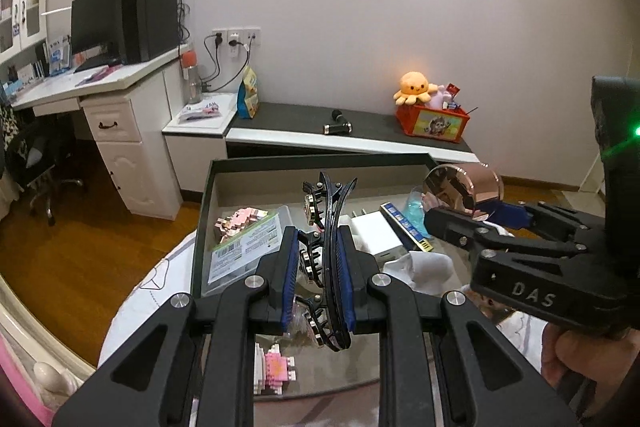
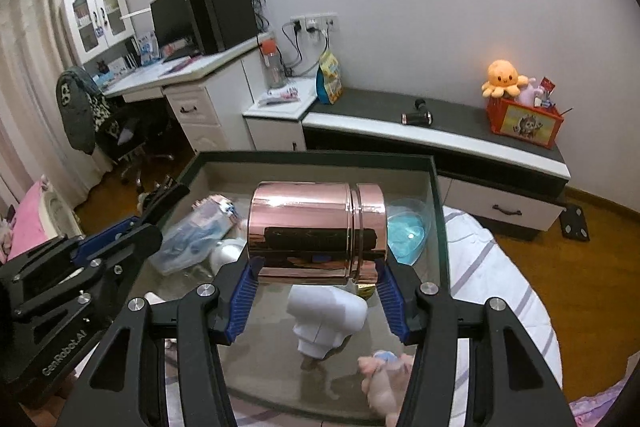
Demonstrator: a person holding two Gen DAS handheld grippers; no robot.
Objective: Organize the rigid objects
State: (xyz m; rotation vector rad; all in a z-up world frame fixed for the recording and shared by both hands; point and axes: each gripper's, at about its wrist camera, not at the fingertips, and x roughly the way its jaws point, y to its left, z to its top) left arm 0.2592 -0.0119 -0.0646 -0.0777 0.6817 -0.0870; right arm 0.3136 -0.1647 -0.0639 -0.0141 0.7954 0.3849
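My left gripper (image 1: 318, 251) is shut on a black hair clip (image 1: 334, 223) with metal studs, held upright above a shallow dark-rimmed box (image 1: 320, 159). My right gripper (image 2: 318, 269) is shut on a shiny rose-gold canister (image 2: 316, 227) that lies sideways between the blue pads (image 2: 244, 291), also over the box (image 2: 312, 157). In the left wrist view the canister (image 1: 452, 189) and right gripper (image 1: 472, 217) show at the right. In the right wrist view the left gripper (image 2: 152, 211) shows at the left; its hold is hidden there.
In the box lie a pink block toy (image 1: 240, 221), a labelled plastic packet (image 1: 244, 251), a white charger (image 1: 376, 233), a blue bowl (image 2: 406, 233) and a white object (image 2: 328, 311). A pink plush (image 2: 384, 375) lies near the front. A low bench (image 2: 440, 131) and desk (image 2: 192, 71) stand behind.
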